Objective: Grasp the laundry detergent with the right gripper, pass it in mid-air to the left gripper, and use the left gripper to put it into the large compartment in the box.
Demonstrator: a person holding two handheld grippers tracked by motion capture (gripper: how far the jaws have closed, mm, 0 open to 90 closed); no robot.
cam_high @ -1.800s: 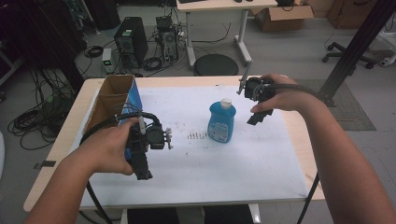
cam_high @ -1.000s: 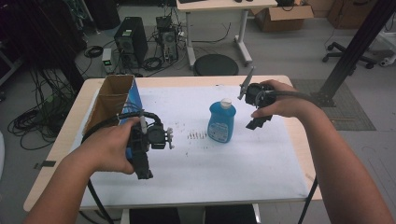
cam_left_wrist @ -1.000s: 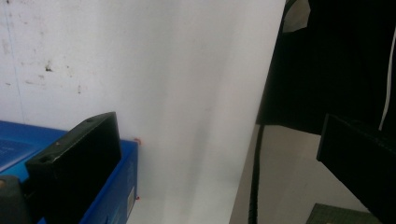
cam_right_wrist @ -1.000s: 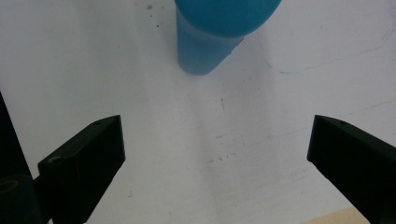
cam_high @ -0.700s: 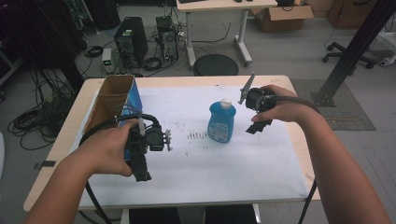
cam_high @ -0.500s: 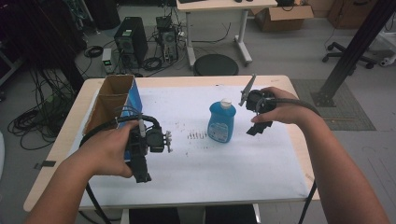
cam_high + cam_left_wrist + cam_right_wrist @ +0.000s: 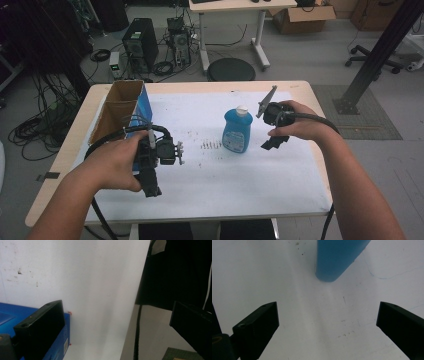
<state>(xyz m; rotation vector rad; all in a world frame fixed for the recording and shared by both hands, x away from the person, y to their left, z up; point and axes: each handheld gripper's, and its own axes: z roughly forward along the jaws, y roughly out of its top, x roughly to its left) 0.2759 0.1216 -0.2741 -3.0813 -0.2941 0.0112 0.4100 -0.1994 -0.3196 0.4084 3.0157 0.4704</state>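
A blue bottle (image 7: 236,131) with a white cap stands upright near the middle of the white sheet; its base (image 7: 339,257) appears at the top of the right gripper view. My right gripper (image 7: 274,143) hovers just right of the bottle, angled down at the table. Its jaws (image 7: 327,322) are open wide with nothing between them, and the bottle stands ahead of them, apart. My left gripper (image 7: 150,186) is held over the front left of the sheet, pointing toward the table's near edge. It is open and empty (image 7: 117,325), next to the blue box wall (image 7: 7,315).
An open cardboard box (image 7: 120,107) with a blue side stands at the table's left. Small dark specks (image 7: 210,145) mark the sheet left of the bottle. The table's front edge (image 7: 132,315) runs close under the left gripper. Cables, computers and a stool sit on the floor behind.
My right gripper has moved left and slightly nearer, closing in on the bottle's right side. The left gripper has hardly shifted. Both stay open.
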